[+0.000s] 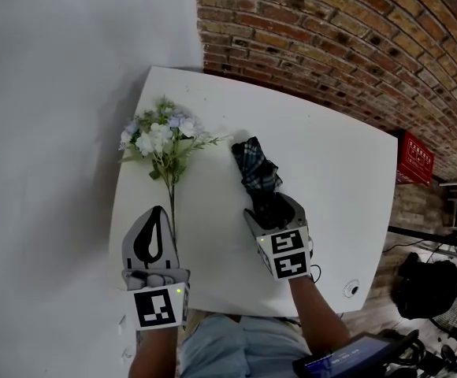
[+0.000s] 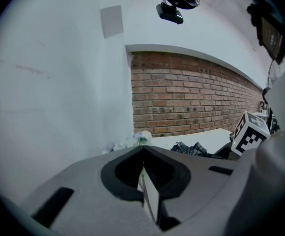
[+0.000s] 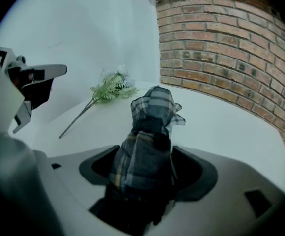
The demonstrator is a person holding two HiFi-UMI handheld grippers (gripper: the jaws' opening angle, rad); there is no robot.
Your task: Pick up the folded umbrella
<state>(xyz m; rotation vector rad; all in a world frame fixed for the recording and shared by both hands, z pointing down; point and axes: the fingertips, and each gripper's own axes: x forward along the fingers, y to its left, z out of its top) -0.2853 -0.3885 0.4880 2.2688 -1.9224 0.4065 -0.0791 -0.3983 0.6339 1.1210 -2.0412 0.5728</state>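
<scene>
walls: white wall (image 1: 79,69), brick wall (image 1: 331,30) | furniture: white table (image 1: 347,179) | on brick: red sign (image 1: 417,160)

We record: folded fabric umbrella (image 1: 258,172), dark navy plaid crossed with white and yellowish lines; white worktop (image 1: 339,179); spray of artificial flowers (image 1: 161,136), white and pale blue blooms over green leaves; red-brown brick wall (image 1: 331,30); red wall sign (image 1: 416,157).

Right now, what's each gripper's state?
Left gripper: closed, nothing visibly held.
Right gripper: open wide, umbrella between its jaws, not clearly clamped.
</scene>
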